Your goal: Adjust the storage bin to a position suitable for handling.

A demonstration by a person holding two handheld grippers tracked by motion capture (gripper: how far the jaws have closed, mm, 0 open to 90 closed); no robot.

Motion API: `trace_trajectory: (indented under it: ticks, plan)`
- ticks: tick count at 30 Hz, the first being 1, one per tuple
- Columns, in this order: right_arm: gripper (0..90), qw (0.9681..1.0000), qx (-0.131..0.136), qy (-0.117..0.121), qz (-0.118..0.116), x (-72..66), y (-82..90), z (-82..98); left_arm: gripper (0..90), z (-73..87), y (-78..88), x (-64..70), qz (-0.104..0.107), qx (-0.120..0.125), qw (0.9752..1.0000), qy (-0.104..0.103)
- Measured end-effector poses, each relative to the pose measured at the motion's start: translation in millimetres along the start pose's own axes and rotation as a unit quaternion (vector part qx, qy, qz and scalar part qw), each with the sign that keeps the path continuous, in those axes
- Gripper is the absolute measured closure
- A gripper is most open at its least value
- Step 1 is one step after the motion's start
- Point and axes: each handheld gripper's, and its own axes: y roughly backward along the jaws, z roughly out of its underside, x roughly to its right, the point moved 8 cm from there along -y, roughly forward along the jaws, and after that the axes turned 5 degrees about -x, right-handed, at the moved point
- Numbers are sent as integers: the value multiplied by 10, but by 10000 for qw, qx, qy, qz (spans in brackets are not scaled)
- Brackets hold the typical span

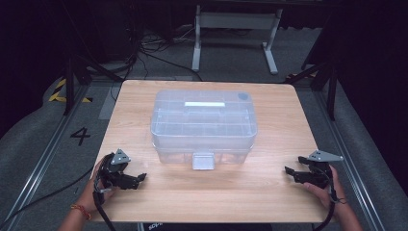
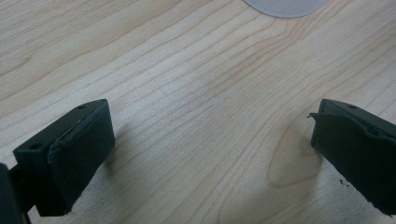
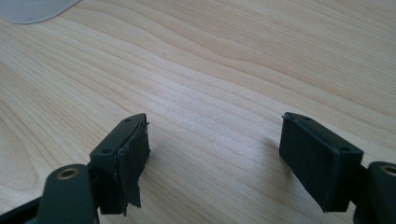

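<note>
High view: a clear plastic storage box (image 1: pixel 203 126) with lid on is seen mid-table on the wooden table (image 1: pixel 144 202), front latch (image 1: pixel 202 160) facing the person. The left gripper (image 1: pixel 139 179) is held near the front left corner of the table, the right gripper (image 1: pixel 290 172) near the front right; both are well apart from the box, nothing gripped. The box is judged light, stiff, smooth-walled and likely slippery; thin plastic could flex or crack if squeezed hard. Best taken by the latch tab for opening, or by both side walls under the lid rim for lifting.

Left gripper view: jaws are spread wide over bare wood, empty; a frosted box corner (image 2: pixel 285 6) is glimpsed at the top edge.

Right gripper view: jaws likewise wide, empty, above the tabletop; a box corner (image 3: pixel 32 10) is seen top left.
</note>
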Motion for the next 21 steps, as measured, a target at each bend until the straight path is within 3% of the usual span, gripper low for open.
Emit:
trace_trajectory:
  ticks: [21]
  plan:
    - [202, 9999, -112, 41, -24, 28, 1, 2, 2, 7, 6, -2, -16, 1, 10000, -23]
